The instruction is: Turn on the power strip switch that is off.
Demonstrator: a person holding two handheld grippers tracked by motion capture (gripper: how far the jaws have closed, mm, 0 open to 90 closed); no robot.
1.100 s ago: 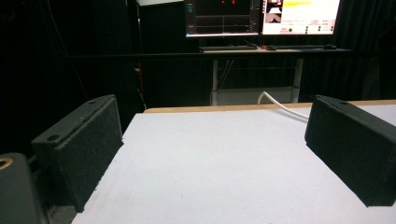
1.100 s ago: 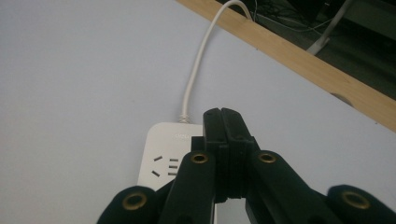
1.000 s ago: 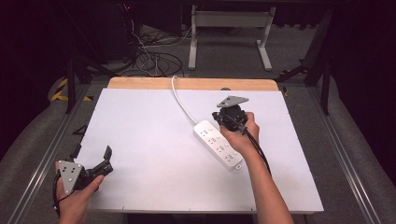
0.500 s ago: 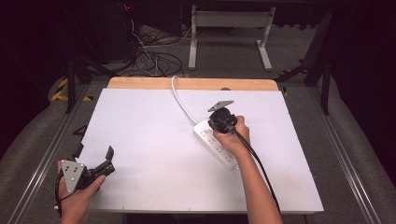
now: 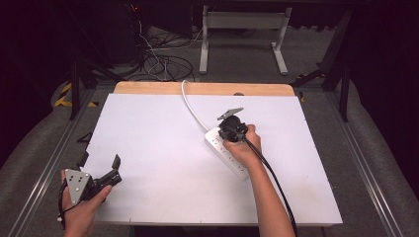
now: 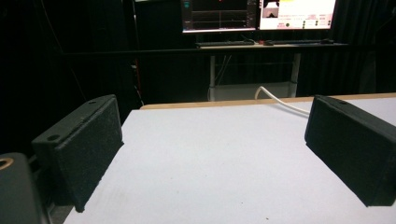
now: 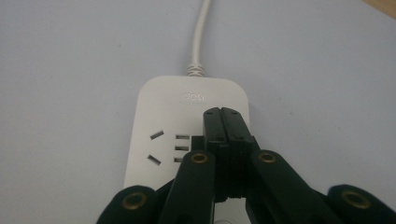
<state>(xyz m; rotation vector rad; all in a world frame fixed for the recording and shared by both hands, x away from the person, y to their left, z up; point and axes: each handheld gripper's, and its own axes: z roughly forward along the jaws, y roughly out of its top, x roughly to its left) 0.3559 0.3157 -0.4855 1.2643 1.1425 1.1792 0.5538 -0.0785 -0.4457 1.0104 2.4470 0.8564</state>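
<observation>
A white power strip lies slantwise on the white table, and its white cable runs off over the far edge. My right gripper points down at the strip's cable end, held by a hand that covers the strip's middle. In the right gripper view the jaws are pressed together, shut, with the right gripper just above the power strip beside a socket; I cannot tell whether they touch it. My left gripper rests at the table's front left, and the left gripper stands open with nothing between its jaws.
A wooden strip borders the table's far edge. Beyond it are a desk frame and loose cables on the floor. The left gripper view shows monitors on a far desk and the white cable.
My right gripper has moved left and down onto the power strip's cable end. The left hand has stayed where it was.
</observation>
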